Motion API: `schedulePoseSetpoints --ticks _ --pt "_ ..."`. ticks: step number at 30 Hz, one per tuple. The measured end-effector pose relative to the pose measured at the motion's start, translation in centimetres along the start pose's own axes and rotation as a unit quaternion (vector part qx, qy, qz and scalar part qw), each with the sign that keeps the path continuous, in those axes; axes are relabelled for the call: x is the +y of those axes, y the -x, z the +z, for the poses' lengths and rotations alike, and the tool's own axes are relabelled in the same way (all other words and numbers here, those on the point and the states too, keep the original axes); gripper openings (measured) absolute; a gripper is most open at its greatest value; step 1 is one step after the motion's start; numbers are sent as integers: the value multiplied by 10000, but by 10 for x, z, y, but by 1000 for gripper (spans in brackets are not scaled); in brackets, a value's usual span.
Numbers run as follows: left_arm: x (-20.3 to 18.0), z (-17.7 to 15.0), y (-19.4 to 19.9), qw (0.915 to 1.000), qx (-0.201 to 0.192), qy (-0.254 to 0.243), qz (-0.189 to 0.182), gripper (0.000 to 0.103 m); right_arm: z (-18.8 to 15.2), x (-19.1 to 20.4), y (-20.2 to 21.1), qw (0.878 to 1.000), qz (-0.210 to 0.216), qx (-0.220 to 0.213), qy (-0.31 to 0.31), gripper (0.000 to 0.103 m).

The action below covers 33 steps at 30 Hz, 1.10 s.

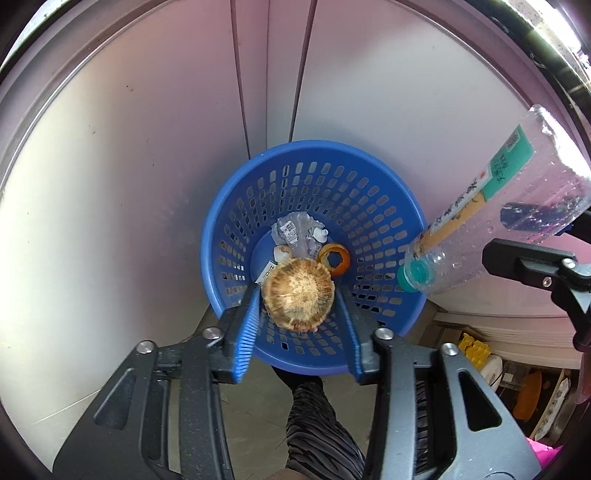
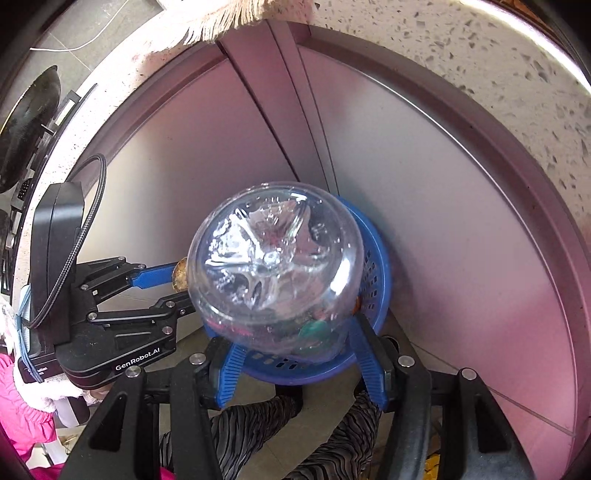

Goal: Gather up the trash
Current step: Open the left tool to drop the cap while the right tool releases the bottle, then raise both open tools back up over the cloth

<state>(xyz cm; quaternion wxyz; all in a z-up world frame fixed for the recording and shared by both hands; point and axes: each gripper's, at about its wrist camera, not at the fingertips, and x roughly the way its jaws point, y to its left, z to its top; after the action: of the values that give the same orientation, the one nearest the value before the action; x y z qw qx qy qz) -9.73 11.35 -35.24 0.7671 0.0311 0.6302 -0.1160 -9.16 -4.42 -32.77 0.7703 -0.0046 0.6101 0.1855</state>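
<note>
The left gripper [image 1: 298, 295] grips a brown round husk [image 1: 298, 299] between its fingers, directly above the blue basket [image 1: 384, 206] (paper scraps and an orange ring lie at its bottom). To its right, the right gripper [image 2: 295, 332] clamps a clear bottle [image 2: 271, 269], cap pointing down toward the basket rim.

Grey cupboard doors [image 1: 147, 184] stand behind. A speckled stone counter [image 2: 461, 48] runs above them. A fringed cloth [image 2: 229, 18] hangs over its edge.
</note>
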Motion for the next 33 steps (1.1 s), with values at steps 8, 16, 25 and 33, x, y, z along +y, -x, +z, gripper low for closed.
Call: schedulePoseSetpoints --ticks 8,16,25,33 --pt "1 3 6 9999 -81 63 38 52 7 1 9 9999 93 -110 -19 64" --pt "0 5 12 9999 -86 85 87 52 7 2 17 9997 155 -185 -35 65" --pt "-2 7 38 9993 -298 75 198 52 8 3 42 9988 302 -376 15 65" --pt "-4 17 79 9970 -707 93 303 52 12 6 86 9958 561 -715 120 66"
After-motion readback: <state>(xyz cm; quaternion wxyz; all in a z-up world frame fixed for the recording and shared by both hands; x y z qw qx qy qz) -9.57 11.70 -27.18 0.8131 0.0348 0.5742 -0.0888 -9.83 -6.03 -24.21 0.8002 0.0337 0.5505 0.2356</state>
